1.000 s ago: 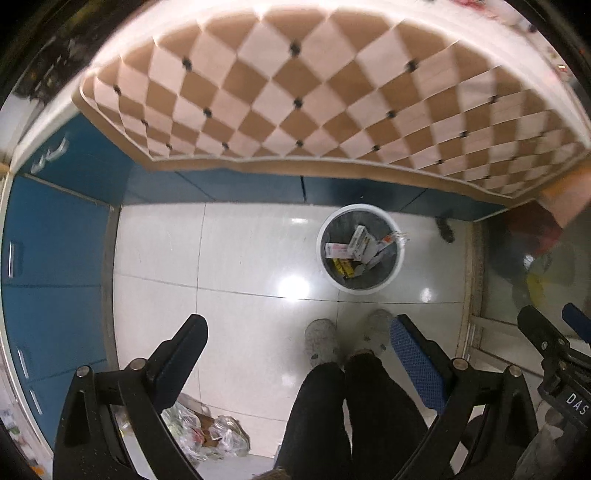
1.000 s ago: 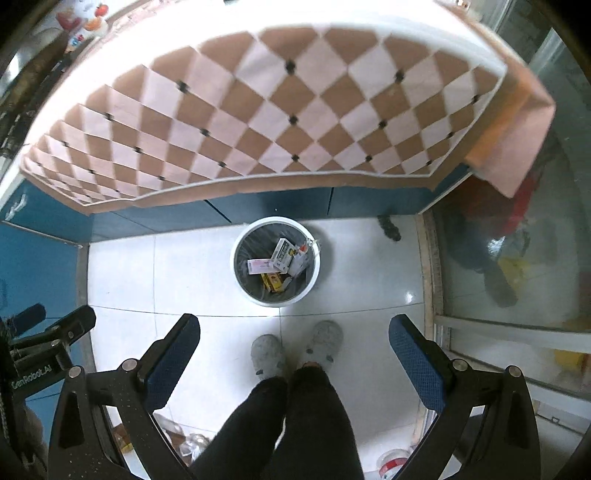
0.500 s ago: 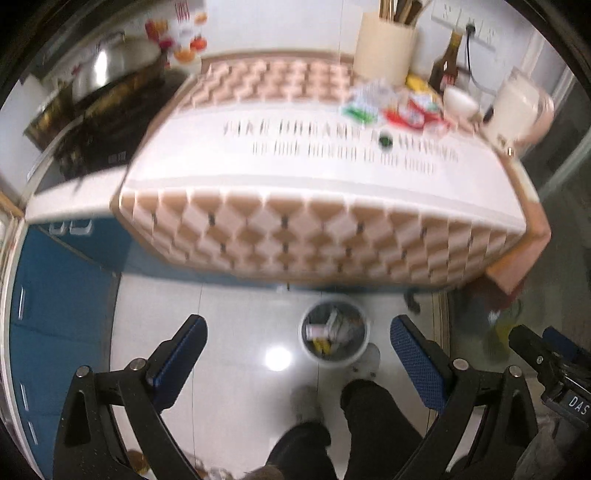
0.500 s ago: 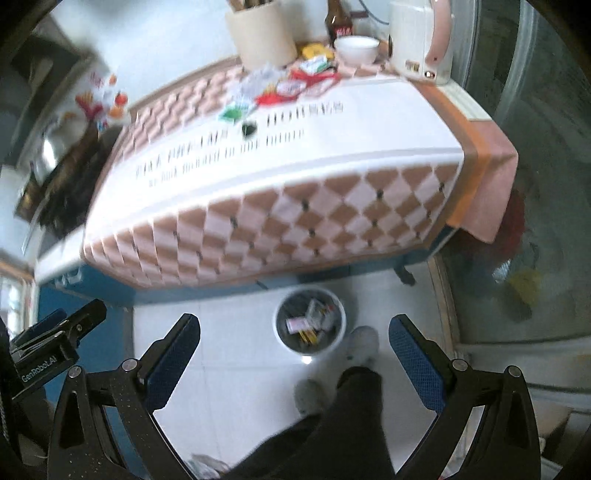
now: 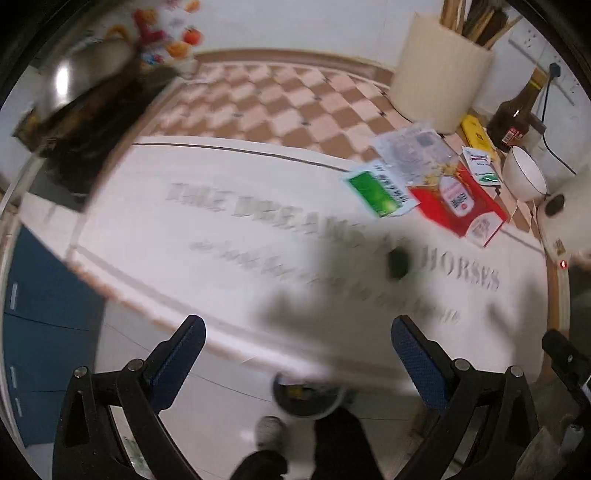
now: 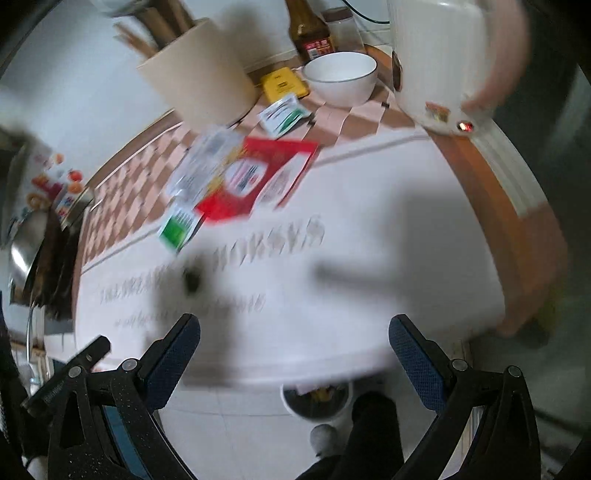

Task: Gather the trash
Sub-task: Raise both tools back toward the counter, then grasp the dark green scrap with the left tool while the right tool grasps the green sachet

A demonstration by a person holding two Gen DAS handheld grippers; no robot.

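Trash lies on the cloth-covered counter: a red packet (image 5: 460, 205) (image 6: 258, 177), a green-and-white sachet (image 5: 378, 192) (image 6: 179, 229), a clear wrapper (image 5: 410, 147) (image 6: 207, 166), a small white-green sachet (image 5: 480, 170) (image 6: 284, 114) and a small dark green object (image 5: 398, 263) (image 6: 191, 280). A white trash bin (image 5: 308, 397) (image 6: 317, 400) with litter stands on the floor below the counter edge. My left gripper (image 5: 297, 358) and right gripper (image 6: 295, 354) are both open and empty, above the counter's near edge. Both views are motion-blurred.
At the counter's back stand a cream utensil holder (image 5: 439, 70) (image 6: 195, 81), a brown sauce bottle (image 5: 511, 116) (image 6: 310, 33), a white bowl (image 5: 524, 177) (image 6: 340, 75), a yellow box (image 6: 284, 85) and a white kettle (image 6: 439, 59). A pot on a stove (image 5: 85, 92) sits left. The person's legs (image 5: 332, 443) are below.
Both grippers have swung up from looking at the floor and bin to looking over the countertop. The trash pile is much closer. Both stay open and empty.
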